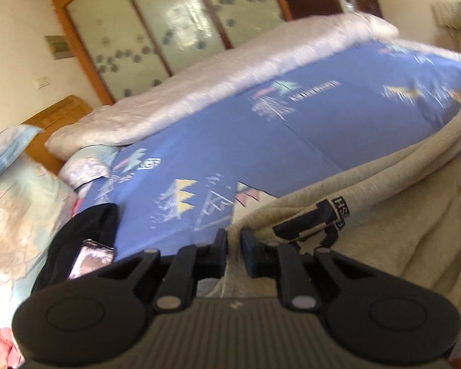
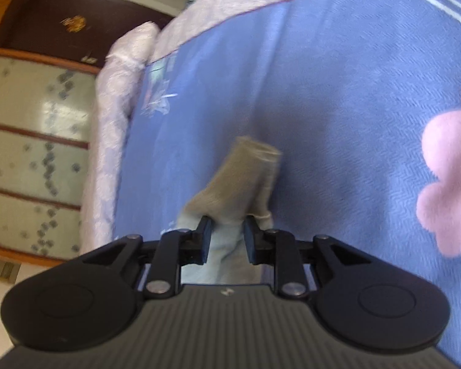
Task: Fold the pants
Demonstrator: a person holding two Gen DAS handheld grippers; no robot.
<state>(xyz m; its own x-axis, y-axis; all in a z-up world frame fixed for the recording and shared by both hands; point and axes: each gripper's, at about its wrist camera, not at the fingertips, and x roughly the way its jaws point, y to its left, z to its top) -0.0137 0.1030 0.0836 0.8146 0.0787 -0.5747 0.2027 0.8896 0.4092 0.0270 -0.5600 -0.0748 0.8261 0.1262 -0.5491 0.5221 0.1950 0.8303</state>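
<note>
Holding grey sweatpants (image 1: 384,215) up over a bed covered with a blue printed sheet (image 1: 261,141), both views blurred. Left gripper (image 1: 234,246) pinching the fabric near a black patch with white letters (image 1: 319,218), jaws nearly closed with only a thin fold of cloth between them; the rest of the garment draping off to the right in a long curved edge. Right gripper (image 2: 227,236) gripping a bunched part of the same sweatpants (image 2: 239,184), jaws partly closed around the cloth, a tube-like hemmed end, probably a leg cuff, sticking out ahead of the fingertips over the blue sheet (image 2: 338,92). Looking like soft, thick jersey: light, limp, not slippery, sagging wherever unsupported and likely bunching rather than creasing cleanly. Best gripping at seams, waistband or cuffs, where the layers are doubled and less likely to slip free, and keeping the span between both holds taut while lowering onto the bed. Lying off to the side, well apart from the garment: a pale quilt (image 1: 199,86) along the far edge, a black item (image 1: 86,233) with what looks like a phone (image 1: 92,258) on it, and pillows (image 1: 18,215).
</note>
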